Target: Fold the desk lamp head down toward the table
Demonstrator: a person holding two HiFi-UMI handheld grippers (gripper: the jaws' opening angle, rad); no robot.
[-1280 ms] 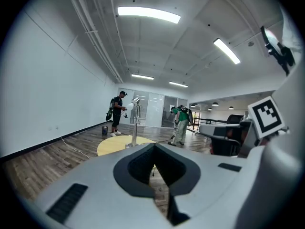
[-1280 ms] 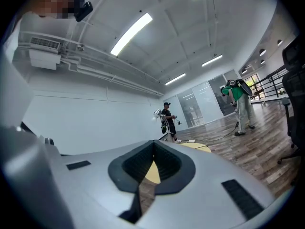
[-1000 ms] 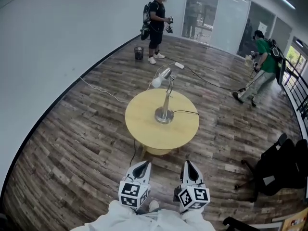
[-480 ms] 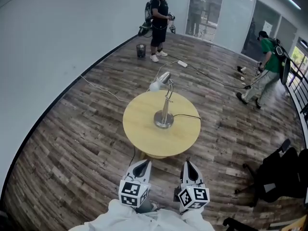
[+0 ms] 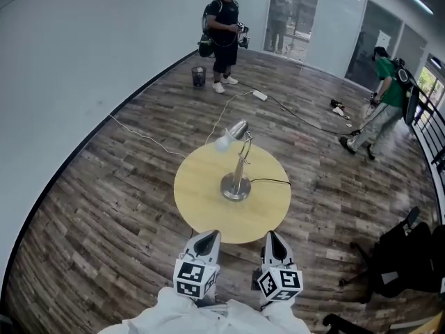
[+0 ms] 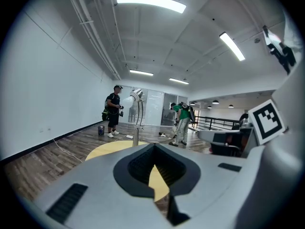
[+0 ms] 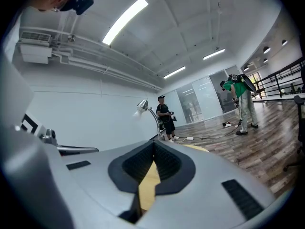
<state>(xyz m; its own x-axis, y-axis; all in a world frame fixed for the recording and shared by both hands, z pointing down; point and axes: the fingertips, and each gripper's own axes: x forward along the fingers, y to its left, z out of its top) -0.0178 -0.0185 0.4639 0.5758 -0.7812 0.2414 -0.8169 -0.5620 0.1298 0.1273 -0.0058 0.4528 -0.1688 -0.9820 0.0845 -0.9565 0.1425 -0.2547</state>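
In the head view, the lamp stands near the middle of the round table, in the middle of the frame. Its pole goes straight up. The lamp head sticks out toward the upper left and is tipped up. Your left tongs and right tongs are at the bottom of the frame, by the near table edge and well apart from the lamp. The lamp is straight ahead, between them. The head leans left, so I think your left tongs are a bit nearer to it. There is open tabletop to reach across.

In the left gripper view, the jaws are pressed together and hold nothing. The lamp is far off, just above the tips and a little left.

In the right gripper view, the jaws are together and hold nothing too. The lamp is near the middle of the frame, with its head pointing left.
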